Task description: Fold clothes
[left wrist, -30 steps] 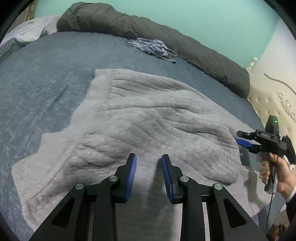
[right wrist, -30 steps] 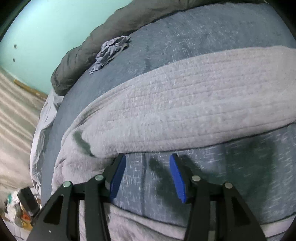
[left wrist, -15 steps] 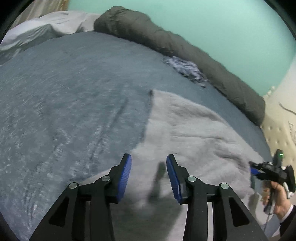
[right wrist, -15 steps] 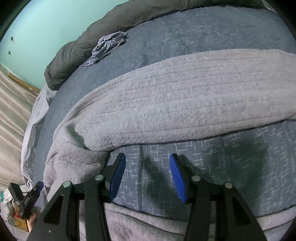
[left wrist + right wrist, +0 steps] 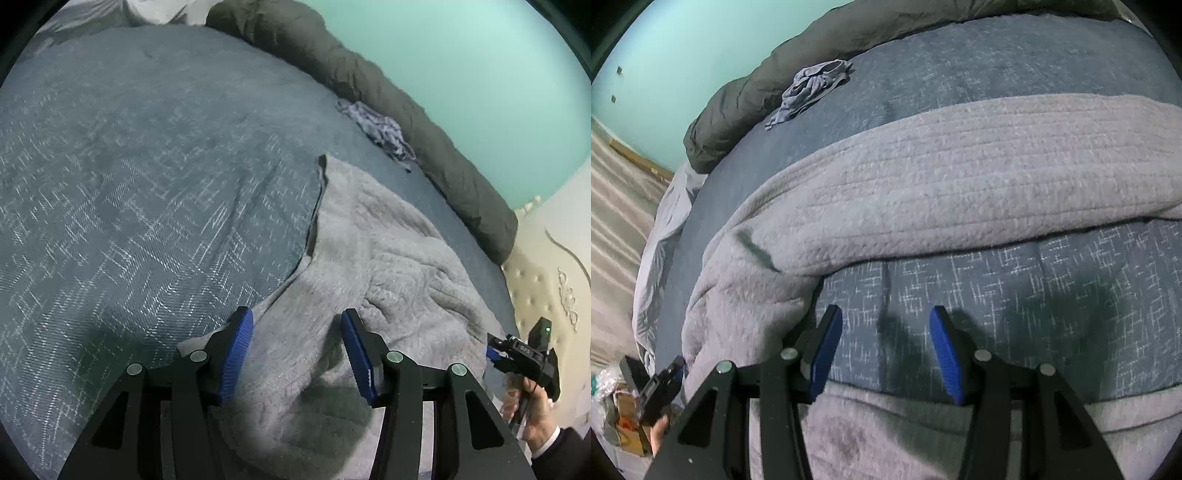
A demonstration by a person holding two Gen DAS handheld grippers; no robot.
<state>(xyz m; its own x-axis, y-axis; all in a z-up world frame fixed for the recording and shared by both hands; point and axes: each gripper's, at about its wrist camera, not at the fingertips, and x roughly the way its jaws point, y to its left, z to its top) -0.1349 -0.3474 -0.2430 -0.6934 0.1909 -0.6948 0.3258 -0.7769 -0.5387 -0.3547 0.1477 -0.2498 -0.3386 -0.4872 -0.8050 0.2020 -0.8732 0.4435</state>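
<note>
Blue bedspread (image 5: 147, 206), teal wall (image 5: 480, 74); L fingers (image 5: 236, 354) opening, R fingers (image 5: 827, 350) apart, both empty.

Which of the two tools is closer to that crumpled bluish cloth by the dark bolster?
Hard to say. Left tool hovers over the grey garment, opening; right tool over the bedspread. The bluish cloth lies far beyond both.

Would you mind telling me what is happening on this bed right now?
A person with a handheld gripper in each hand is folding a grey fleece garment spread on the blue bedspread. The left gripper hangs over the garment's near edge, its jaws opening with nothing pinched between them. The right gripper hovers open over bare bedspread beside the garment. A small crumpled cloth lies untouched near the rolled dark duvet.
</note>
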